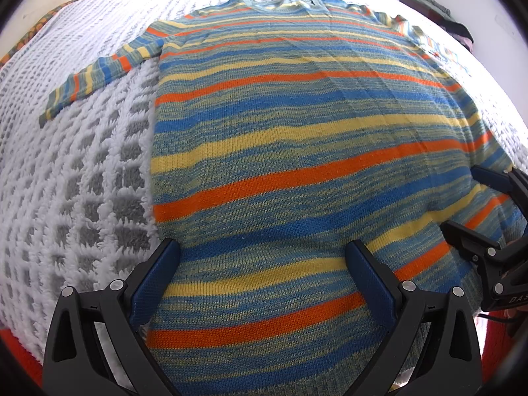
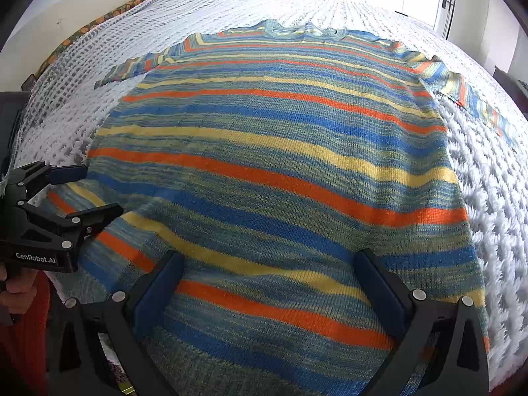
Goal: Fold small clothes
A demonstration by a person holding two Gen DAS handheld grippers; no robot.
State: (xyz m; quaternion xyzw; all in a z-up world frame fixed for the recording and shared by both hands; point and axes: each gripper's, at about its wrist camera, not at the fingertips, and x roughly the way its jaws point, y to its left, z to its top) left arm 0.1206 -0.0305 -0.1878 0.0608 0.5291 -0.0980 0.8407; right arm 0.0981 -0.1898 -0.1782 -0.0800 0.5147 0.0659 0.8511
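1. A striped sweater in blue, yellow and orange lies flat on a white-and-grey textured blanket, neckline at the far end.
2. The left gripper hangs over the sweater's near hem, its fingers spread wide with nothing between them.
3. The right gripper is likewise spread wide and empty above the hem, just to the right of the left one.
4. One sleeve stretches out to the far left of the left gripper; the other sleeve runs off to the far right of the right gripper.
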